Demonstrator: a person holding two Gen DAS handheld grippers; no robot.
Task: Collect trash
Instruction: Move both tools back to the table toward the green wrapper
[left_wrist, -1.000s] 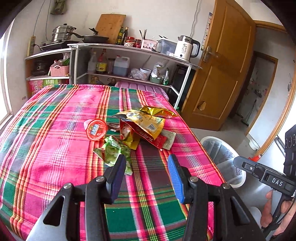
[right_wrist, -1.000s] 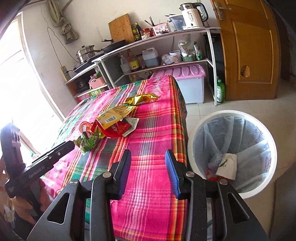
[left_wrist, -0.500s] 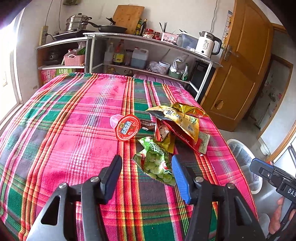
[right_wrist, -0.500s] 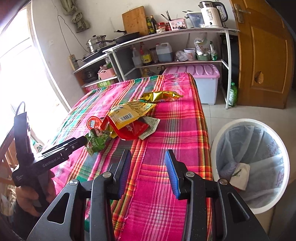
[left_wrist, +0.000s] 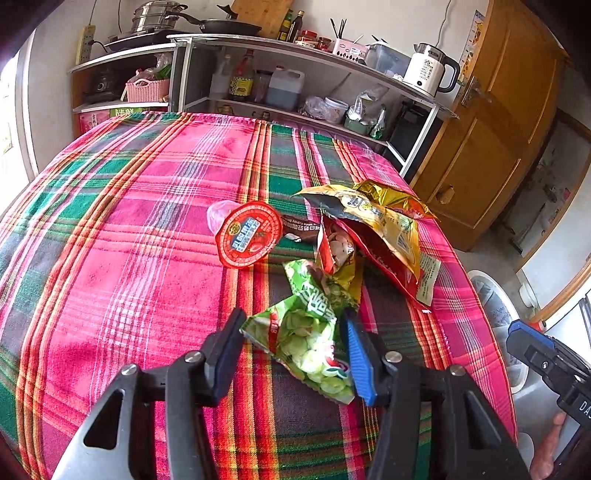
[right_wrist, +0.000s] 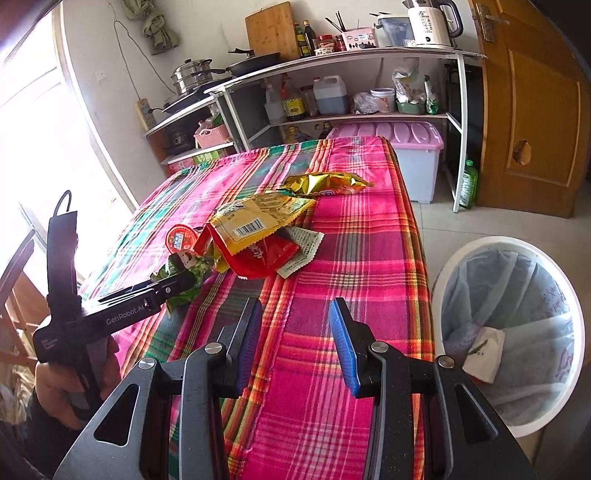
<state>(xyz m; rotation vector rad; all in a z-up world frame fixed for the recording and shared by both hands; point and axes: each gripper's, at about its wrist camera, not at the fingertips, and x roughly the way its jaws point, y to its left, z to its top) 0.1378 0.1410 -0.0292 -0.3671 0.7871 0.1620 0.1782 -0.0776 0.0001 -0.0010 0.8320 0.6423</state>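
The left gripper straddled the green snack wrapper lying on the table; its fingers had just been closing, contact with the wrapper unclear. The right gripper hung open and empty over the table edge, near the bin.

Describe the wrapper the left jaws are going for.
On the plaid tablecloth, find the pile of wrappers near the edge by the trash bin. It is the crumpled green snack bag nearest the camera, just below the round red cup lid, the only green piece.
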